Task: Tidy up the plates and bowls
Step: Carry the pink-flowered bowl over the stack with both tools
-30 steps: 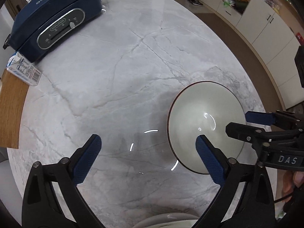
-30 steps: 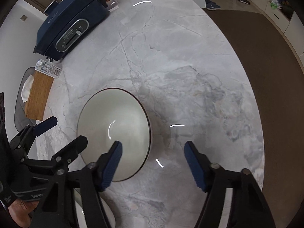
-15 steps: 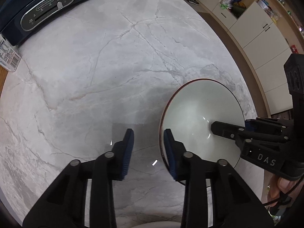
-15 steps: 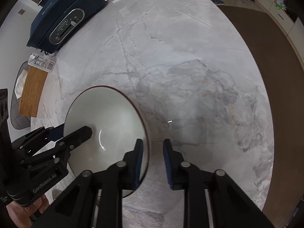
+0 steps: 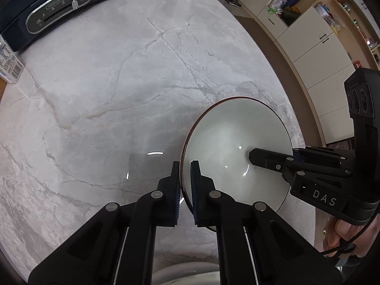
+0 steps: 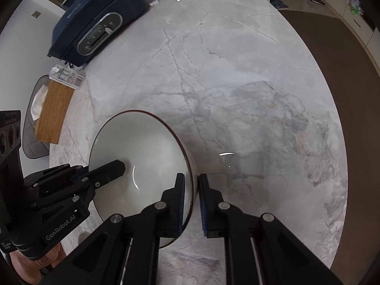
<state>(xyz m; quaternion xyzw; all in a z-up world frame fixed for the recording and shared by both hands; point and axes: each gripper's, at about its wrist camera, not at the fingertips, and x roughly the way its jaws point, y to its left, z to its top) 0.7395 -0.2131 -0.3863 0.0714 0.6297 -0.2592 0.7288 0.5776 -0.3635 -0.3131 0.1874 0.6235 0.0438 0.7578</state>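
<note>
The bowl (image 5: 237,147), low and right of centre on the marble table (image 5: 118,83), is pinched at opposite rims by the left gripper (image 5: 185,169) and right gripper (image 6: 192,181). It is judged stiff, glazed, slippery and breakable; the rim is best held.

Even, soft indoor light, sharp focus, arc-shaped glare on the marble table (image 5: 118,83) (fisheye bends the dark corners).

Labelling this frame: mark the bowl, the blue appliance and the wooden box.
bowl (image 5: 237,142), left wrist view, inner wall.
blue appliance (image 6: 95,19), right wrist view, lid.
wooden box (image 6: 54,111), right wrist view, top face.
</note>
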